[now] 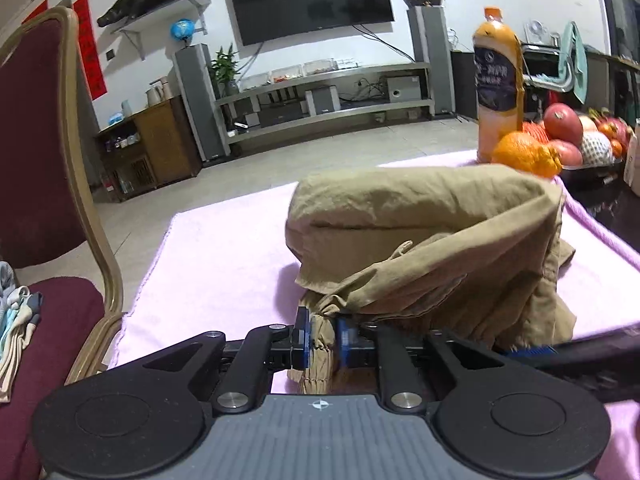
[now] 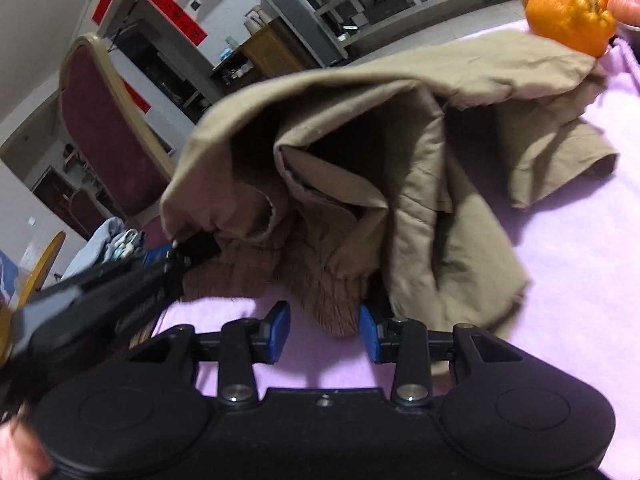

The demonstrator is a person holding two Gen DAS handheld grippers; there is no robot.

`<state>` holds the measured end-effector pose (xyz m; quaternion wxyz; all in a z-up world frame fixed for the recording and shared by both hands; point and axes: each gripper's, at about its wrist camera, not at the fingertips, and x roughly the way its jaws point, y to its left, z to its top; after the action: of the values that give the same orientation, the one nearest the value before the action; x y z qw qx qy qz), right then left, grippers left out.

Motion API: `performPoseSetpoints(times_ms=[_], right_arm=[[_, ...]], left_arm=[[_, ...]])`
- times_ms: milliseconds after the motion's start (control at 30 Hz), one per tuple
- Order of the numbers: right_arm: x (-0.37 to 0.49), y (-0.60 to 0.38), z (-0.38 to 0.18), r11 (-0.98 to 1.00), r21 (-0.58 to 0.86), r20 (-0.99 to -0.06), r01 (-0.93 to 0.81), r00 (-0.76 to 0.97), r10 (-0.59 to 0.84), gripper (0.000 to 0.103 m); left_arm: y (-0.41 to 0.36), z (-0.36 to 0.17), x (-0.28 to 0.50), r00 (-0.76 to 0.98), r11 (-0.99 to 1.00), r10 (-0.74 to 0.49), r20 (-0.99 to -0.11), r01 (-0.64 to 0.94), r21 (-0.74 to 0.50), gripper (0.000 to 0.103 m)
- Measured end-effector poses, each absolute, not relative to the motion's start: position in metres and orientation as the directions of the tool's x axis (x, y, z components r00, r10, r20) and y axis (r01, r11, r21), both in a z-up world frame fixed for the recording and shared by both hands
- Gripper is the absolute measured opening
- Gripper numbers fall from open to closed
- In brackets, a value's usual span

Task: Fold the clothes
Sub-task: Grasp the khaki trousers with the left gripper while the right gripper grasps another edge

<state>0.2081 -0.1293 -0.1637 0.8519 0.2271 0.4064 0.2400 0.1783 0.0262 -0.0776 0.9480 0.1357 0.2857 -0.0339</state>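
Observation:
A khaki garment [image 1: 424, 240] lies bunched and partly folded over on the pink cloth [image 1: 224, 248] covering the table. My left gripper [image 1: 322, 340] is shut on a gathered elastic edge of the khaki garment, pinched between its blue pads. In the right wrist view the same khaki garment [image 2: 400, 152] rises in a hollow fold, with its ribbed edge hanging between the blue pads of my right gripper [image 2: 324, 332], which stands open around it. The left gripper [image 2: 168, 260] enters that view from the left, clamped on the fabric.
A red padded chair [image 1: 44, 152] with a pile of clothes [image 1: 16, 320] on its seat stands at the left. An orange juice bottle [image 1: 500, 80], an orange [image 1: 528, 156] and a bowl of fruit [image 1: 580, 136] sit at the table's far right. The pink cloth [image 2: 580, 260] is bare on the right.

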Motion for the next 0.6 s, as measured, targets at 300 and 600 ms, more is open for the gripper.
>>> performPoseSetpoints(times_ms=[300,600], right_arm=[[0.222,-0.135,-0.180,0.798,0.589,-0.577,-0.132,0.623,0.529,0.033],[0.205,-0.144,-0.157,0.821,0.566,-0.607,-0.080,0.634,0.480,0.010]], left_arm=[[0.011,-0.085,0.191,0.840,0.912,0.065,-0.538,0.169,0.375,0.018],[0.042,-0.021,0.175,0.836,0.985,-0.010,-0.548,0.102,0.138,0.012]])
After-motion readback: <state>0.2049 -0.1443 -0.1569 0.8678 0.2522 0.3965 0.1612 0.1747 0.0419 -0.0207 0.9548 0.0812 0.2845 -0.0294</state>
